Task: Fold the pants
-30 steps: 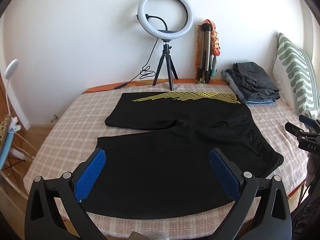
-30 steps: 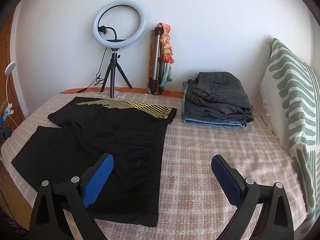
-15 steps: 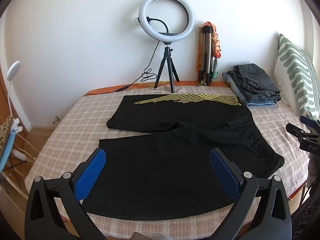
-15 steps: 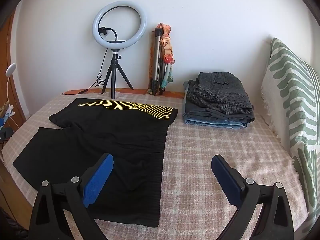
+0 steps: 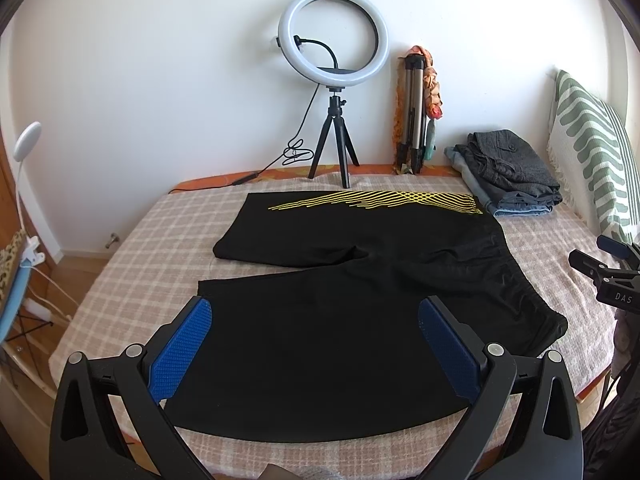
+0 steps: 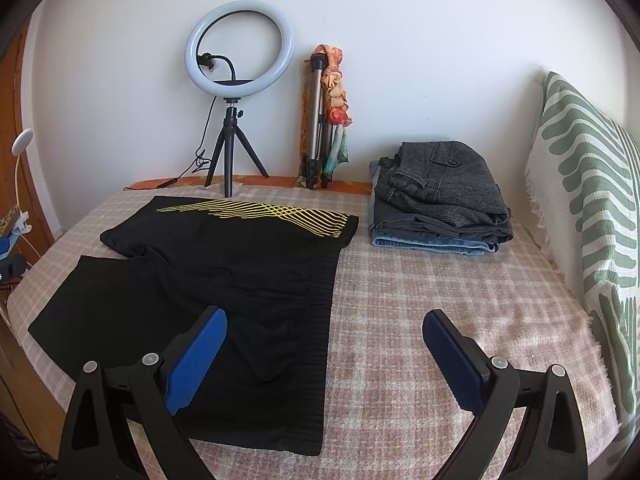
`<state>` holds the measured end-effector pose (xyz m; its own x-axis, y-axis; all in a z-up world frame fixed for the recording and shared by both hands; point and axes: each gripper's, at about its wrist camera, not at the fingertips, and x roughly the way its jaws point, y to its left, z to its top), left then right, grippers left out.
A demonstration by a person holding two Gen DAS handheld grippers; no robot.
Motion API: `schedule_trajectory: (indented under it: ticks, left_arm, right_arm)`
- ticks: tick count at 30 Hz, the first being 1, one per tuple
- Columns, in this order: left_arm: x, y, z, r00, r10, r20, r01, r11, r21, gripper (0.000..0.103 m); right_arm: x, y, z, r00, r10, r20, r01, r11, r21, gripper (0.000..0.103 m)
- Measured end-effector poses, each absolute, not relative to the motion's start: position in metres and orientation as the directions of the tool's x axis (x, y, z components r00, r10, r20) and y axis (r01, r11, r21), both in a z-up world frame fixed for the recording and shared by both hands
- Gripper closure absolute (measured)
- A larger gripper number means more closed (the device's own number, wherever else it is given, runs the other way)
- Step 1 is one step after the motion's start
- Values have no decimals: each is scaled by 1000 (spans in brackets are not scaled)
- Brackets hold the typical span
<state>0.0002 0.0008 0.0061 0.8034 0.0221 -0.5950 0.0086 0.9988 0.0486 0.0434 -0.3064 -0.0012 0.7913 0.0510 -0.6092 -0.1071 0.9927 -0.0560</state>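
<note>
On the bed [image 5: 120, 264], covered with a pink-and-white checked blanket, my black shorts [image 5: 340, 300] lie spread flat, both legs pointing toward my left and the waistband toward my right, with a fan of yellow lines across the far leg. My left gripper [image 5: 314, 314] hangs above the near leg, its blue pads wide apart with nothing between them and not touching the cloth. My right gripper [image 6: 324, 324] is just as wide apart, hovering over the near corner of the waistband, one pad above the black fabric and the other above bare blanket. Near the waistband's far end sits a stack of folded clothes [image 6: 440, 208], grey on top and denim below, with a green-and-white pillow [image 6: 592, 208] propped well to its right. Against the white wall stand a ring light [image 5: 334, 36] on a small tripod and a folded tripod [image 5: 414, 120] draped with an orange scarf.
</note>
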Motion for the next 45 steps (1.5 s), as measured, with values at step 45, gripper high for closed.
schedule_trajectory:
  ticks: [45]
  left_arm:
    - [-2, 2, 6, 813, 38, -582, -1, 998, 64, 0]
  right_arm:
    - [43, -306, -2, 784, 62, -617, -113, 993, -44, 3]
